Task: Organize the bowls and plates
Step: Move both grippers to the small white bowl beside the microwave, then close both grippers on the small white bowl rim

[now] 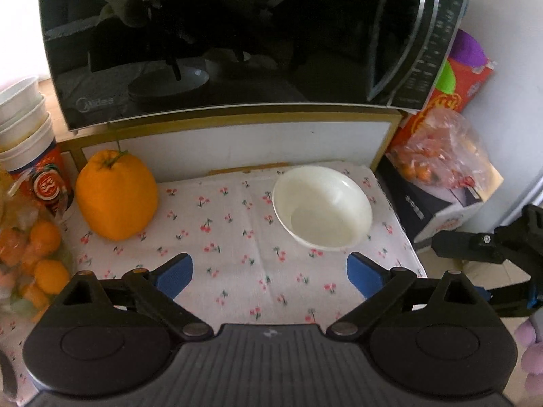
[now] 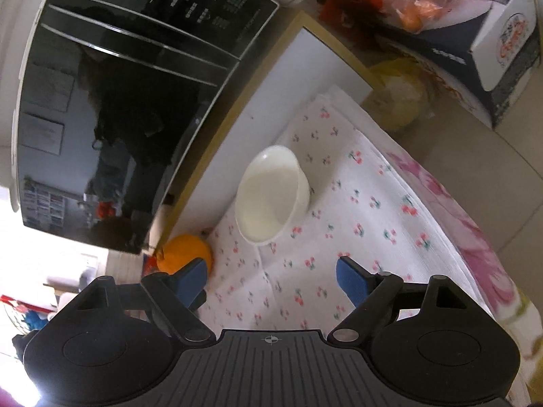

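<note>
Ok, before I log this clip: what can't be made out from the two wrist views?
- Plates: none seen directly; the left wrist view shows only dim plate-like reflections in the microwave door.
- Bowl: underside hidden by its own wall in both views.
- Bag of small oranges: cut off by the left edge of the left wrist view.
- Control panel text: too small and blurred in the right wrist view.
- Right hand-held gripper: open, surroundings motion-blurred.

In the left wrist view the stack of paper cups is cut off by the edge at 9 o'clock, and the bag of small oranges at 8 o'clock runs out of frame, its contents blurred. The microwave door shows only dim reflections. In the right wrist view the big orange is partly hidden behind a blue finger.
</note>
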Demonstrator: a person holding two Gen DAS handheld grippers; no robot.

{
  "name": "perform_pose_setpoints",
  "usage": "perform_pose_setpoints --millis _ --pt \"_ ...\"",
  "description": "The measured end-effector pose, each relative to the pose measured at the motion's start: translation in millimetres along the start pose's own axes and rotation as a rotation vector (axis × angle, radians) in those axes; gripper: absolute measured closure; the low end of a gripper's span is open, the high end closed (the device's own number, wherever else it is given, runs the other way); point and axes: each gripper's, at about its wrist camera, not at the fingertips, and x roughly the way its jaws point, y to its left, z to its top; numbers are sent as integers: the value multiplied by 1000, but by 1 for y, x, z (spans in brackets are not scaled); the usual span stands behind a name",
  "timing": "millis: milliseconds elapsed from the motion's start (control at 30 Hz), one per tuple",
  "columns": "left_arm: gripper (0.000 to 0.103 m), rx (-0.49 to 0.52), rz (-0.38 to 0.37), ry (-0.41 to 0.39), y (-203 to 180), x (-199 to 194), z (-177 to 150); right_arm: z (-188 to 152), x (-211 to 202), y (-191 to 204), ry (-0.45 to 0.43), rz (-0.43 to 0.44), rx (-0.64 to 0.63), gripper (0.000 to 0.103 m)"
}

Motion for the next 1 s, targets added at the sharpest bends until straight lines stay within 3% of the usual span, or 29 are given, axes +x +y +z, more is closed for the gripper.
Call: perform_pose_setpoints --millis 167,467,633,800,1000 --pt "8 -10 -1 -13 2 22 6 9 21 -11 -30 64 20 18" --pt "22 -45 -23 -27 4 56 20 19 49 -22 -72 54 32 19" --pt "44 -76 -52 -26 6 71 22 25 54 -31 -121 71 76 35" --pt "57 -101 -68 -29 7 81 22 29 65 -38 -132 71 106 55" --pt "72 -103 -71 -26 5 86 21 27 78 -38 -120 59 101 67"
